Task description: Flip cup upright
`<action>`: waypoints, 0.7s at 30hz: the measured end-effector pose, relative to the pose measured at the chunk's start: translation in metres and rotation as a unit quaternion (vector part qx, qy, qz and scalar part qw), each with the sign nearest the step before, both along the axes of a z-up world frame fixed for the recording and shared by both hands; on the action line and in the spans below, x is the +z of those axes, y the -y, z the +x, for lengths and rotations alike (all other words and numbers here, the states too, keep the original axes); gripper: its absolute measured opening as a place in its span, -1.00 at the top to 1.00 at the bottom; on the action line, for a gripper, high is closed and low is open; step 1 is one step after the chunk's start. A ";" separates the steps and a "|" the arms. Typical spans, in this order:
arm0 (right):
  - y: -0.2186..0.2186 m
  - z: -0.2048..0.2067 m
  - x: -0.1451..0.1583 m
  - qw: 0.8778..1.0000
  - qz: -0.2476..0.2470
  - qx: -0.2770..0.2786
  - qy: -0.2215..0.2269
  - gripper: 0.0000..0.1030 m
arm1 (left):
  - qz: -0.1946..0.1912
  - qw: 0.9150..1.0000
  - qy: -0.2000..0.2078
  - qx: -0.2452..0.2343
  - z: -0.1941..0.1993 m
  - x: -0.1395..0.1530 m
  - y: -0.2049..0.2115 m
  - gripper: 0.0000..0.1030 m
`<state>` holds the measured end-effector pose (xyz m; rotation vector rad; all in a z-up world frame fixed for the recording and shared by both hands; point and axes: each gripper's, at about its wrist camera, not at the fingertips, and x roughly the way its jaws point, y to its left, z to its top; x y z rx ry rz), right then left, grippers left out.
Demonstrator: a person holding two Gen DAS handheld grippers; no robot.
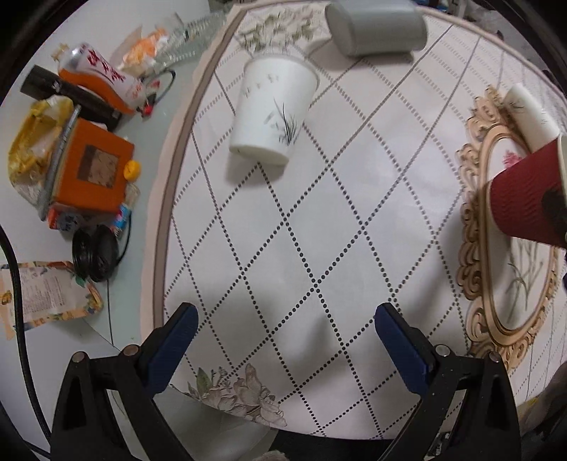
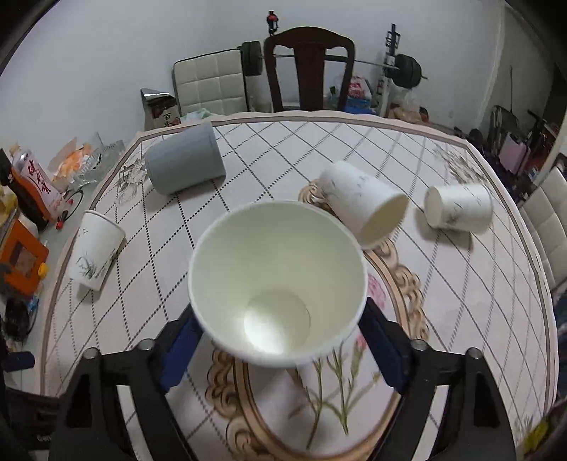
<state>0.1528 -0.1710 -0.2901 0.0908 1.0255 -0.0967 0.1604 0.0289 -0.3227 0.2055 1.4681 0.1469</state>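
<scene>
Round worktop (image 2: 460, 283) under a diamond-grid cloth fills both views; chair and barbell rack stand behind it.

Right tongs (image 2: 280, 340) are clenched on the red cup (image 1: 524, 198). In the right wrist view I look straight into its white interior, mouth toward the lens, blue fingers (image 2: 179, 349) pressed against its wall on both sides. In the left wrist view the same cup shows as a maroon ribbed sleeve, held above the gold-framed centre motif. It appears off the cloth, tilted, not yet upright.

My judgement for the step: roll the wrist until the base points straight down, then lower onto a bare patch of the motif, well apart from the white cup (image 2: 365, 204) lying on its side just beyond. Keep squeeze light, as paper wall will dent. Let go only once the base sits flat.

Left tongs (image 1: 283, 351) are spread wide, holding nothing, hovering over bare cloth. A printed white cup (image 1: 273, 110) lies on its side ahead of them, and a grey cup (image 1: 375, 28) lies farther off; another white one (image 2: 459, 207) lies at the right.
</scene>
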 end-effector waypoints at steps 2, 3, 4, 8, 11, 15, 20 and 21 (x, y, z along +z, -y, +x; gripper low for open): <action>0.001 -0.011 0.009 1.000 -0.005 -0.009 0.000 -0.75 | -0.005 1.000 0.010 -0.008 0.000 0.009 0.004 -0.98; 0.002 -0.017 0.014 1.000 -0.007 -0.014 0.002 -0.76 | -0.007 1.000 0.014 -0.012 -0.003 0.010 0.003 -0.98; 0.002 -0.021 0.018 1.000 -0.011 -0.018 0.001 -0.79 | -0.010 1.000 0.020 -0.017 -0.005 0.015 0.004 -0.98; 0.006 -0.039 0.041 0.999 -0.028 -0.039 0.005 -0.88 | -0.017 0.998 0.046 -0.035 -0.014 0.036 0.008 -0.98; 0.011 -0.055 0.060 0.997 -0.042 -0.057 0.004 -0.99 | -0.026 0.997 0.062 -0.041 -0.025 0.056 0.008 -0.98; 0.021 -0.082 0.095 0.995 -0.064 -0.076 0.005 -1.00 | -0.041 0.994 0.093 -0.049 -0.045 0.092 0.015 -0.98; 0.033 -0.115 0.144 0.994 -0.066 -0.082 0.017 -1.00 | -0.052 0.987 0.141 -0.061 -0.077 0.142 0.023 -0.98; 0.036 -0.123 0.157 0.994 -0.064 -0.081 0.022 -1.00 | -0.055 0.985 0.149 -0.061 -0.083 0.151 0.025 -0.98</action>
